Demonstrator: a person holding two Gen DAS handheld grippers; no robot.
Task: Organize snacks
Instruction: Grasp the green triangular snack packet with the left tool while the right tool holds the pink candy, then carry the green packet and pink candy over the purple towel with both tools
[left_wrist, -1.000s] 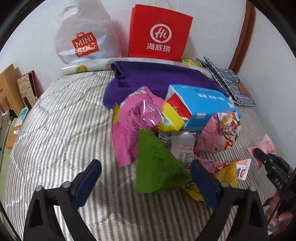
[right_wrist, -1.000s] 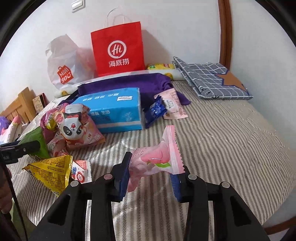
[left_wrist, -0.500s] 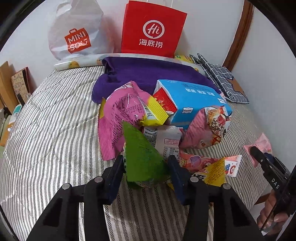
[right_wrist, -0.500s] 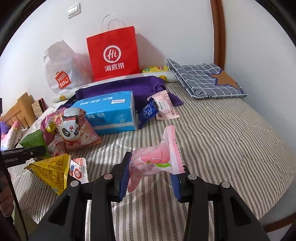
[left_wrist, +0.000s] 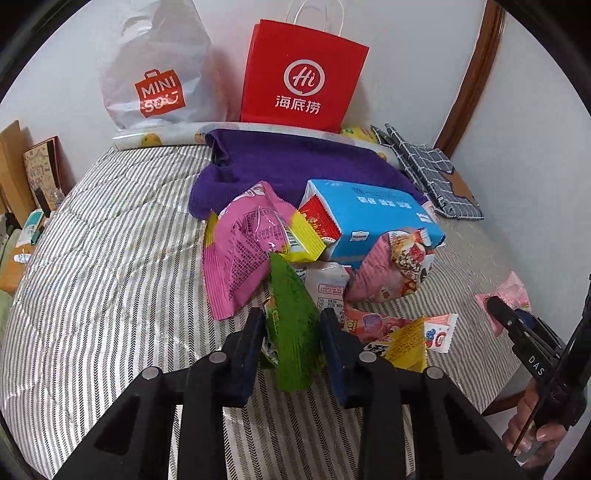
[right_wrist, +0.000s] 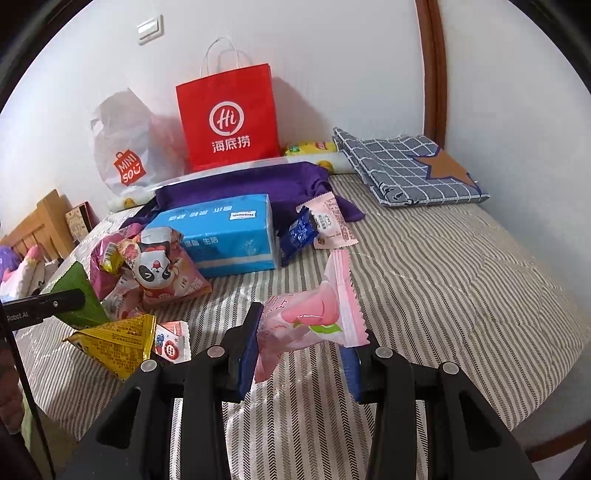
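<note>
Right wrist only: blue wrapper | right gripper clamps pink packet | left gripper pinches green pouch

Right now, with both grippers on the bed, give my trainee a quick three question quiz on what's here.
1. True or false: the left gripper has its fingers shut on the green triangular snack packet.
2. What does the right gripper hold?
A. blue tissue pack
B. pink peach-print candy wrapper
C. yellow triangular packet
3. Which paper bag stands at the wall beside the white plastic shopping bag?

Key: 1 true. 2 B, the pink peach-print candy wrapper. 3 the red paper bag with white handles.
</note>
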